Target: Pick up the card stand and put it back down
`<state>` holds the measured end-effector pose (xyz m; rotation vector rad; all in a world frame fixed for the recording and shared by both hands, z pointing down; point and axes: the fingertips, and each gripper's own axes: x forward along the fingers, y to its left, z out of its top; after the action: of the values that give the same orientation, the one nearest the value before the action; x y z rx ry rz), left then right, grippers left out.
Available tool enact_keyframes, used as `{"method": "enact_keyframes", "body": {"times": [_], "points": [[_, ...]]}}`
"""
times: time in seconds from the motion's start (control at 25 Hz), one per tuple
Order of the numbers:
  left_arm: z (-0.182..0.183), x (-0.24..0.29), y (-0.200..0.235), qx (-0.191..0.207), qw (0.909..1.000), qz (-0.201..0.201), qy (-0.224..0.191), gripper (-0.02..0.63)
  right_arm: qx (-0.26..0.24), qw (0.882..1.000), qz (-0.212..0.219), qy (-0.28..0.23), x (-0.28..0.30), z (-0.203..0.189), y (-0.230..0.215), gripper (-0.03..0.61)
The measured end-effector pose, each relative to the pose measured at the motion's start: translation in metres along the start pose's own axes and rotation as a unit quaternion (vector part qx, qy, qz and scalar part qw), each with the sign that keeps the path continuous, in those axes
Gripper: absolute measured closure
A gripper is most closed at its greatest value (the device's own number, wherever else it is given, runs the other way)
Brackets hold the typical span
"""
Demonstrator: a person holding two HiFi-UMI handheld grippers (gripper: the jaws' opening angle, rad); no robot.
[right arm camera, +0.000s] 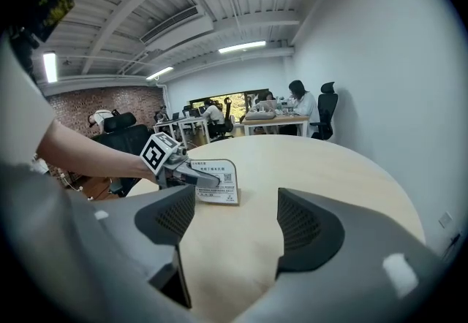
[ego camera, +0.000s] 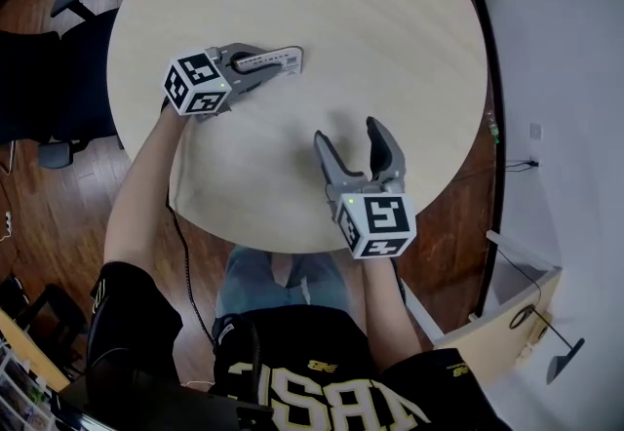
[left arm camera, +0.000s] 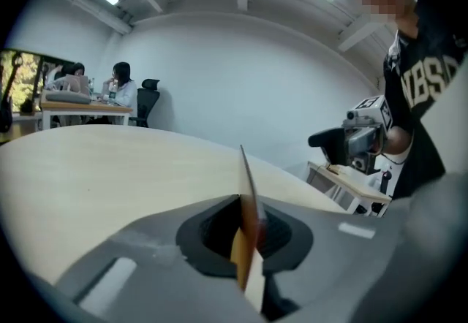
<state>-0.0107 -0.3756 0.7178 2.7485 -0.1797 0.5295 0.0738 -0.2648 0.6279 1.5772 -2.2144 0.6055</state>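
Observation:
The card stand is a white printed card standing on the round wooden table, at its left-middle. My left gripper reaches in from the left and is shut on the card. The left gripper view shows the card stand edge-on, pinched between the two dark pads. From the right gripper view I see the card stand face-on, with the left gripper clamped on its left side. My right gripper stands open over the table's near part, with only bare table between its fingers.
A black office chair stands left of the table on the wooden floor. A light-coloured cabinet sits at the lower right by the white wall. In the right gripper view, people sit at desks far beyond the table.

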Motion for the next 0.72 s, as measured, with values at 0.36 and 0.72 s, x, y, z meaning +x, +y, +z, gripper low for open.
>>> {"method": "enact_keyframes", "body": {"times": [0.36,0.72], "points": [[0.094,-0.050,-0.059,0.005,0.9990,0.024,-0.036,0.595,0.007,0.997,0.016,-0.074,-0.024,0.075,0.012,0.245],[0.211,-0.142,-0.107,0.026,0.9800,0.167,-0.105,0.595,-0.025,0.983,0.031,-0.178,-0.076,0.172,0.043,0.245]]}}
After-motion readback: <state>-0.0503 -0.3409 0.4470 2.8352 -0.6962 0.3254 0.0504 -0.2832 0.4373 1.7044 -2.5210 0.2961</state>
